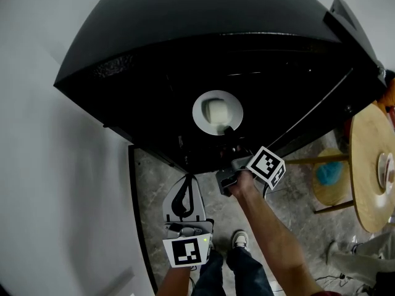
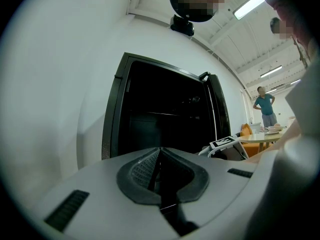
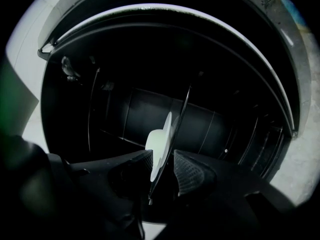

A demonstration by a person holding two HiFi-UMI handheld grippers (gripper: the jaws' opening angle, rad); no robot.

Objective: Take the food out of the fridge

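Food (image 1: 216,111) sits on a plate (image 1: 199,113) inside the open fridge (image 1: 173,48).

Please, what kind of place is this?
Probably a workplace or lab break corner, not a home kitchen: a black fridge stands on a bare grey floor, tube lights run along a high industrial ceiling, and a round wooden table is nearby.

Background stuff around you

Off to your right sits a round pale wooden table (image 1: 367,165) carrying a small white dish (image 1: 386,168), with a teal lump (image 1: 329,172) on a low round wooden stool (image 1: 333,196) beside it. A person in a teal shirt (image 2: 265,106) stands far back.
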